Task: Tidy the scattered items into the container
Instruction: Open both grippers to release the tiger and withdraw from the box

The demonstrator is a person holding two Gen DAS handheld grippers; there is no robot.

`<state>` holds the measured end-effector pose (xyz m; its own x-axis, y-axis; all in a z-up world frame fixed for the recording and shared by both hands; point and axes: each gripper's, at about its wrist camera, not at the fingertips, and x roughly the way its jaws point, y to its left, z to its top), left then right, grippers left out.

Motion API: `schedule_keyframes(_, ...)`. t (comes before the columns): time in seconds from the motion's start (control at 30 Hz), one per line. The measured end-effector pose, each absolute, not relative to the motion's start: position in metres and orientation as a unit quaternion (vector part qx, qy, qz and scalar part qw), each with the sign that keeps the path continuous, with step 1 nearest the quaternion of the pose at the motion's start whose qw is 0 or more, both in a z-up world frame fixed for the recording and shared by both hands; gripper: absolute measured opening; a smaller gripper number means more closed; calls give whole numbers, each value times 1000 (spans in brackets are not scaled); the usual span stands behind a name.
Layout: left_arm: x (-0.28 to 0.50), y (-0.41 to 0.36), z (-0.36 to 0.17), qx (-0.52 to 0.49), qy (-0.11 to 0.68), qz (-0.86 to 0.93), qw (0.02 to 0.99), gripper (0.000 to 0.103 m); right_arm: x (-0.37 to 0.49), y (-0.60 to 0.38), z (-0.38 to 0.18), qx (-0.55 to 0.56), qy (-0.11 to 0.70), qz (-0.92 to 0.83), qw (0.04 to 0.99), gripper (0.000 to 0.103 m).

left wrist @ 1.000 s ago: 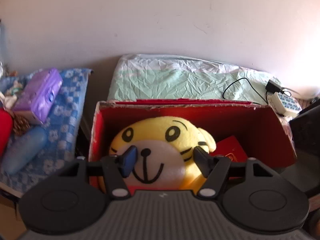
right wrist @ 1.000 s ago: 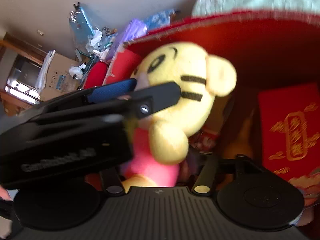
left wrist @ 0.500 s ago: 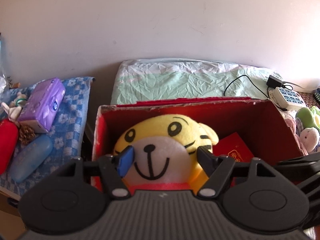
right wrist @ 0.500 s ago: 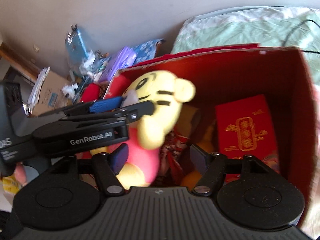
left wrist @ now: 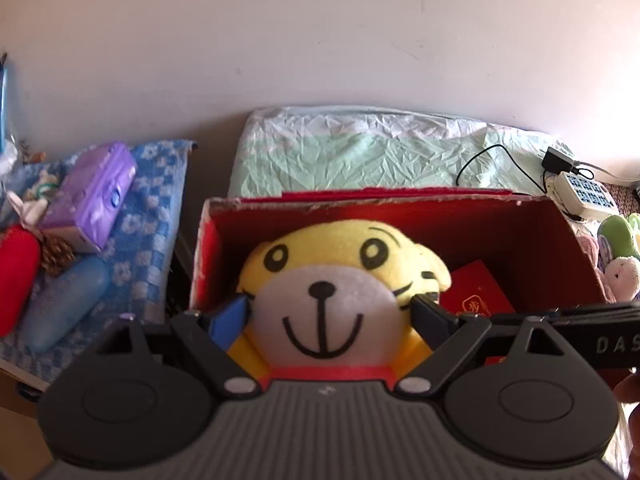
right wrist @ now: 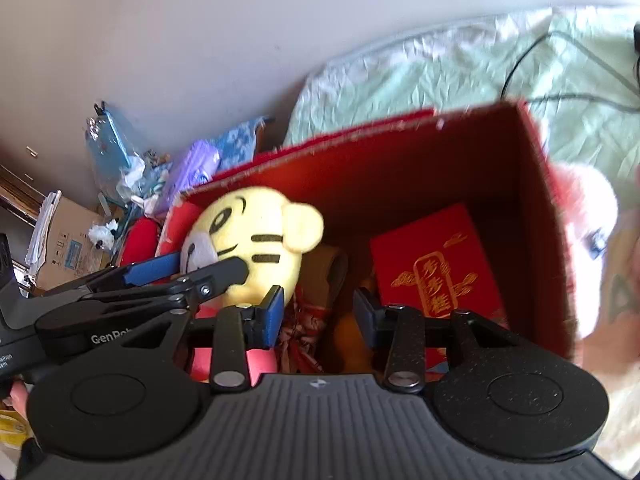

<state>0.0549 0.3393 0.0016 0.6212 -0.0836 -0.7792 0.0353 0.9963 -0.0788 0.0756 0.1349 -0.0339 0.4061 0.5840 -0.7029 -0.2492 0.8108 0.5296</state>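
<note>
A yellow tiger plush (left wrist: 340, 280) sits in the left part of a red cardboard box (left wrist: 532, 240). My left gripper (left wrist: 332, 316) is shut on the plush's head, one finger on each cheek. The right wrist view shows the plush (right wrist: 256, 240) with the left gripper's fingers (right wrist: 224, 272) across its face. My right gripper (right wrist: 320, 310) is open and empty, low over the box's front part (right wrist: 532, 216). A red envelope with gold writing (right wrist: 436, 264) lies on the box floor, also seen in the left wrist view (left wrist: 480, 292).
A blue checked cloth (left wrist: 148, 216) left of the box carries a purple tissue pack (left wrist: 96, 188), a blue case (left wrist: 64, 304) and a red item (left wrist: 16, 272). A green crumpled sheet (left wrist: 380, 156) lies behind. A power strip (left wrist: 584, 196) and soft toys (left wrist: 620, 256) are at the right.
The plush has sunk lower into the box with my left gripper still on its head. My right gripper has pulled back and up from the plush, jaws open.
</note>
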Motion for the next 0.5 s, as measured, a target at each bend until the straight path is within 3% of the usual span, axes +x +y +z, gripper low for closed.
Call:
schedule_keyframes(0.2, 49, 322, 21, 0, 422, -15, 906, 78, 69, 104, -19, 188, 459, 260, 828, 45)
schedule_keyframes(0.37, 43, 303, 29, 15, 412, -1, 911, 77, 59, 61, -11, 185, 431, 246, 848, 53)
schedule_keyframes(0.5, 39, 271, 40, 14, 398, -16, 917, 77, 51, 10, -13, 207, 422, 227, 853, 53)
